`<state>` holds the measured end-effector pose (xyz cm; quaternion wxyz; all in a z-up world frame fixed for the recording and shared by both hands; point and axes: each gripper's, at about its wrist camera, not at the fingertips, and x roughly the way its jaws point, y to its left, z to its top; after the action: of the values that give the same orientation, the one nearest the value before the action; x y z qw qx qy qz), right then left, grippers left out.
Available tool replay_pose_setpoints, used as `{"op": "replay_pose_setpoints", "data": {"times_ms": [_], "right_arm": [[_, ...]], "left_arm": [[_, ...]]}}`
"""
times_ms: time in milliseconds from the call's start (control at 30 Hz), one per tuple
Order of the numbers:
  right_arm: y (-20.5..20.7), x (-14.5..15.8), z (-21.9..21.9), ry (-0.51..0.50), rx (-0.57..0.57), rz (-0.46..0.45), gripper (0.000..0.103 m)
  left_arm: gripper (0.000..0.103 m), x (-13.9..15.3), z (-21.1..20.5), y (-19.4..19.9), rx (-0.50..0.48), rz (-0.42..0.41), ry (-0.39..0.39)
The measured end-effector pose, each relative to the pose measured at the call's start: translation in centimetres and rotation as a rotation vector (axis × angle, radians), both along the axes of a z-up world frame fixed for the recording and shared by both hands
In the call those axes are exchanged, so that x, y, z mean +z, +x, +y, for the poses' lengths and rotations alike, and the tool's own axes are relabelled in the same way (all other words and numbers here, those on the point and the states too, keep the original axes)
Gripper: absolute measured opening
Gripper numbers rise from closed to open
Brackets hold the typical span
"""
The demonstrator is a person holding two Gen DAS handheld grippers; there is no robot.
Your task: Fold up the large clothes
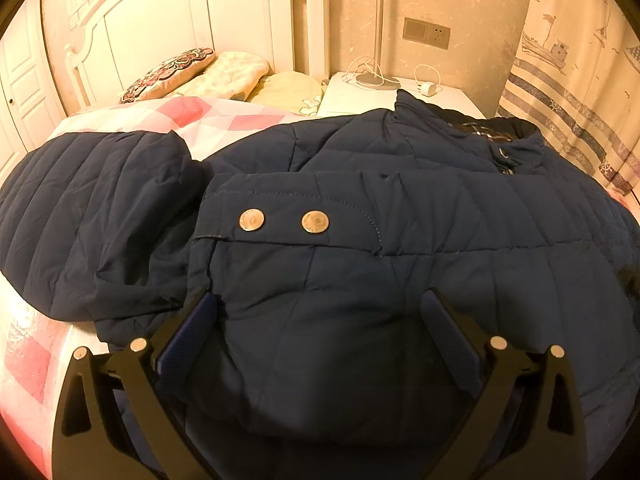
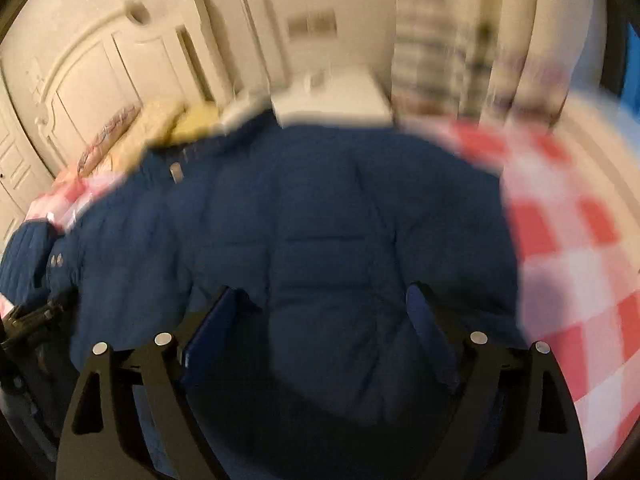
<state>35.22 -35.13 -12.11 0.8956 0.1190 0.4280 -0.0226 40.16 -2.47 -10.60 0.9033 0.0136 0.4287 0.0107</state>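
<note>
A large navy quilted jacket (image 1: 400, 208) lies spread on the bed, collar toward the nightstand. One sleeve (image 1: 92, 216) is folded out to the left. A flap with two metal snaps (image 1: 284, 222) faces me. My left gripper (image 1: 320, 300) is open, its fingers spread wide just above the jacket's body near the hem. In the blurred right wrist view the same jacket (image 2: 320, 220) fills the middle. My right gripper (image 2: 324, 300) is open over its right part, holding nothing. The left gripper (image 2: 32, 320) shows at the left edge there.
A pink and white checked quilt (image 2: 568, 240) covers the bed (image 1: 180, 116). Pillows (image 1: 172, 74) lie by the white headboard (image 1: 160, 20). A white nightstand (image 1: 360, 98) with a lamp base and charger cable stands behind the collar. A patterned curtain (image 1: 580, 80) hangs at right.
</note>
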Motion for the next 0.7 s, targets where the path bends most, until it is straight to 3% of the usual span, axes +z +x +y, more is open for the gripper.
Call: {"op": "replay_pose_setpoints", "data": {"times_ms": [100,167,200,300,333,433,533,600,700], "right_arm": [[-1.9,2.0,-0.3,-0.021,-0.127,-0.022,0.082],[-4.6,3.8,1.1,-0.011,-0.092,-0.127,0.088],[-5.2,3.8,2.0,-0.053,-0.066,-0.130,0.088],[-4.5,0.8,3.6,-0.186,0.039,0.013,0.090],[-4.4,-0.5,3.3,-0.165,0.058,0.046,0.090],[-5.1,0.6,2.5,-0.151,-0.012,0.054,0.090],[-6.5,2.4,4.1,-0.149,-0.014,-0.028,0.090],[-6.7,1.9,6.1,-0.143,0.060,-0.050,0.091],[-6.1,-0.8,8.2,-0.195,0.106,0.017,0.093]], "left_arm": [[0.101,0.0,0.1,0.1,0.001,0.001,-0.005],[0.101,-0.1,0.1,0.2,0.001,0.001,-0.004],[0.101,-0.1,0.1,0.3,0.002,0.002,-0.006],[0.101,0.0,0.0,0.2,0.002,0.001,-0.005],[0.101,0.0,0.0,0.1,0.001,0.000,-0.006],[0.101,0.0,0.1,0.2,0.001,-0.002,-0.012],[0.101,-0.1,0.0,0.2,0.001,-0.002,-0.011],[0.101,0.0,0.1,0.1,0.000,-0.008,-0.015],[0.101,1.3,1.1,-1.2,-0.007,-0.068,-0.077]]}}
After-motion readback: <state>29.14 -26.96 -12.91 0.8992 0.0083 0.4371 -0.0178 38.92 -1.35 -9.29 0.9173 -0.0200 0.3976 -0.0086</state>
